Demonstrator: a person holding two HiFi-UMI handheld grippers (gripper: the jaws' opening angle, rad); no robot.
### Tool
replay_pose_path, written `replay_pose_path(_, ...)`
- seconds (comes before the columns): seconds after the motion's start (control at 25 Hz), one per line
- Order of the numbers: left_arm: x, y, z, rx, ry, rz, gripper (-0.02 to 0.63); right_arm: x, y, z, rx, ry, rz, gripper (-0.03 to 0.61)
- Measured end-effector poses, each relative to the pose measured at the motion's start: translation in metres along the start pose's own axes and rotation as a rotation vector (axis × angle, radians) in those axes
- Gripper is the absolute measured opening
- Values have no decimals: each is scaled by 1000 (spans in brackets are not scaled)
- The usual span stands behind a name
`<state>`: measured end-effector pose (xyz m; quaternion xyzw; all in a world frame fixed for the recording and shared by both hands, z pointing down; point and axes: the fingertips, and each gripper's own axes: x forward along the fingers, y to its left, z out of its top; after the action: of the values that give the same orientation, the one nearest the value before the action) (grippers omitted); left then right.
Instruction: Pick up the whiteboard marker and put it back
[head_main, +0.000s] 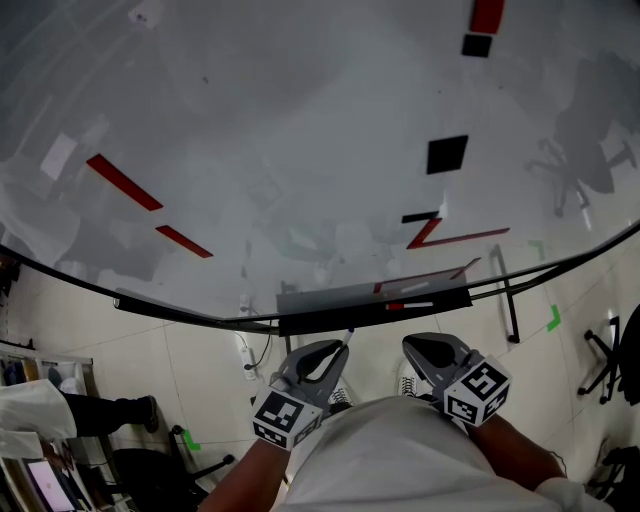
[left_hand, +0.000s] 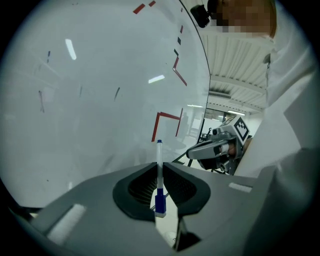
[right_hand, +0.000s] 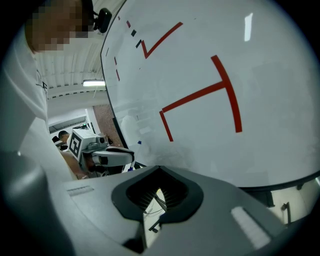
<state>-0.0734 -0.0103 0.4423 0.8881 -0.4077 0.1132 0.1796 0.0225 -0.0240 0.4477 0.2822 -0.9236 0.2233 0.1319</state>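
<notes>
Stands facing a whiteboard (head_main: 300, 150) marked with red strokes and a few black squares, looked down on from the head view. Holds the left gripper (head_main: 338, 350) low, just under the board's ledge (head_main: 330, 300), with its jaws pressed onto the whiteboard marker (head_main: 348, 334). Shows that marker, in the left gripper view, standing upright between the two dark pads (left_hand: 136, 189): white barrel, a blue band down at the throat of the jaws, and a small blue tip poking out past the fingertips toward the board. Places the tip close beneath the ledge in the head view, apart from it as far as can be made out. Carries the right gripper (head_main: 418, 348) just beside the left one at about the same height, not touching it, with a strip of floor showing between them. Has the right jaws drawn together on nothing, their tips meeting in the right gripper view and only pale floor visible through the hollow behind them. Catches each gripper from the side in the other's camera, with the board behind. Shows a short red-and-white thing (head_main: 410, 305) lying on the dark part of the ledge, above the right gripper. Takes in pale floor tiles (head_main: 200, 370) below the board, green tape marks (head_main: 553, 318) stuck on them, and a dark chair (head_main: 620, 365) at the right edge.
</notes>
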Motion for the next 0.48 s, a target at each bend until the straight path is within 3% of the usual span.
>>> replay_pose_path(0.28, 5, 10, -8, 75, 63, 38, 56, -1, 0, 1, -5, -2, -3, 2)
replay_pose_path(0.48, 12, 14, -20, 178, 155, 39, 57, -1, -1, 4, -12, -7, -7, 2)
